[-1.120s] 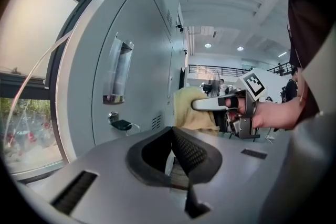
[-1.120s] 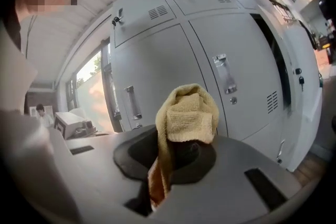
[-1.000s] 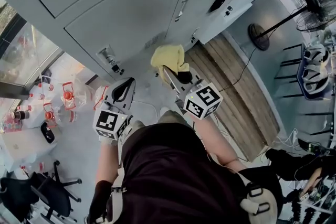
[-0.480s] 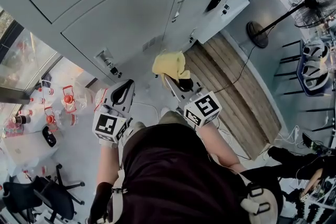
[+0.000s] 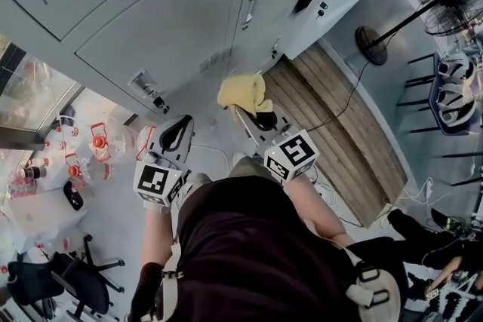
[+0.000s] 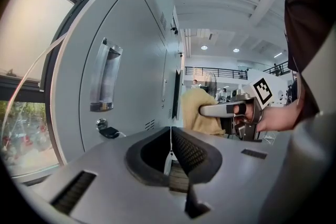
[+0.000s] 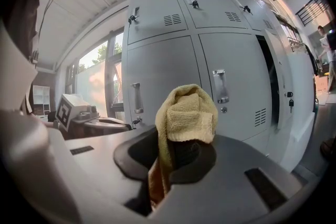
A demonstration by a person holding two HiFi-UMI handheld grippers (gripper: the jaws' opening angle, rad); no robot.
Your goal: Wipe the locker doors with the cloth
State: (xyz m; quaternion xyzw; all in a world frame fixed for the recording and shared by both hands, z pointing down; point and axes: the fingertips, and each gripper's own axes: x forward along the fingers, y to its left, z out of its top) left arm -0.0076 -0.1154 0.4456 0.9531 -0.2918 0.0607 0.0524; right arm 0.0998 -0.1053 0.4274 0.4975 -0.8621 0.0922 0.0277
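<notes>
You are standing before a bank of grey locker doors [image 5: 166, 34], working a gripper in each hand. Your right gripper [image 5: 243, 111] is clenching a yellow terry cloth [image 5: 241, 90] between its jaws. In the right gripper view the cloth is bunching up above the jaw tips, and one end is trailing down through the gap between them. The cloth is hanging in front of the lower doors, facing the one with a vertical handle [image 7: 220, 86], and it is looking clear of the metal rather than pressed against it. Your left gripper [image 5: 179, 130] is riding just beside the right one and a little further from the lockers. Its jaws are squeezing together on nothing. The left gripper view is taking in a second door handle [image 6: 105, 76] with a key [image 6: 107, 131] sitting in the lock below it, and a window [image 6: 26, 60] beside the lockers. A wooden floor strip [image 5: 339, 124] is running along the base of the lockers to your right, a standing fan [image 5: 372, 50] is rising beyond it, and an office chair [image 5: 75, 279] is standing on your left.
</notes>
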